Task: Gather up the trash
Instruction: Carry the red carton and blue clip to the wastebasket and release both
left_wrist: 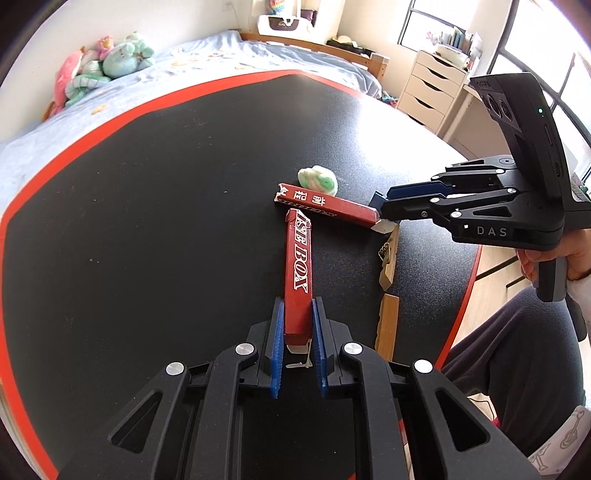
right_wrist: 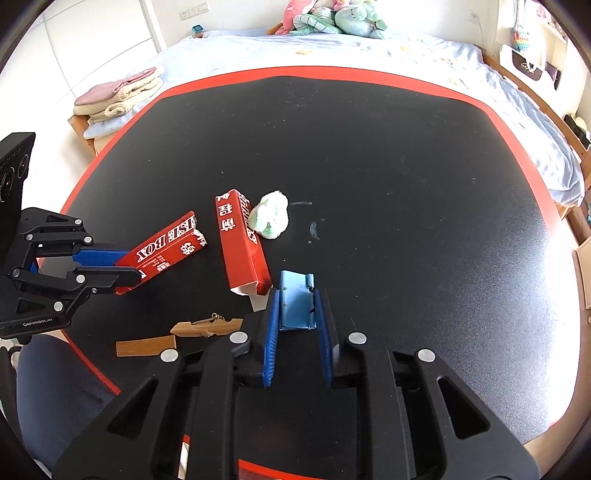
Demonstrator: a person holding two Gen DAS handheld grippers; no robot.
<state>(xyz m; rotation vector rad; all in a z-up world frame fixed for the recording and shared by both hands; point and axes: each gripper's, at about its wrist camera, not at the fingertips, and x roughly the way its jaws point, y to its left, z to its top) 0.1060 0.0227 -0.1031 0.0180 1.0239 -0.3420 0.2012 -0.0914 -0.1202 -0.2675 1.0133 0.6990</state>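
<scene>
On the black, red-edged surface, set beside a bed with stuffed toys and near a white drawer chest, lie two torn red boxes. The left tongs are clamped on one red box; the second red box lies touching a crumpled green-white wad. The right tongs grip a flat blue piece. Two wood scraps lie near the edge.
</scene>
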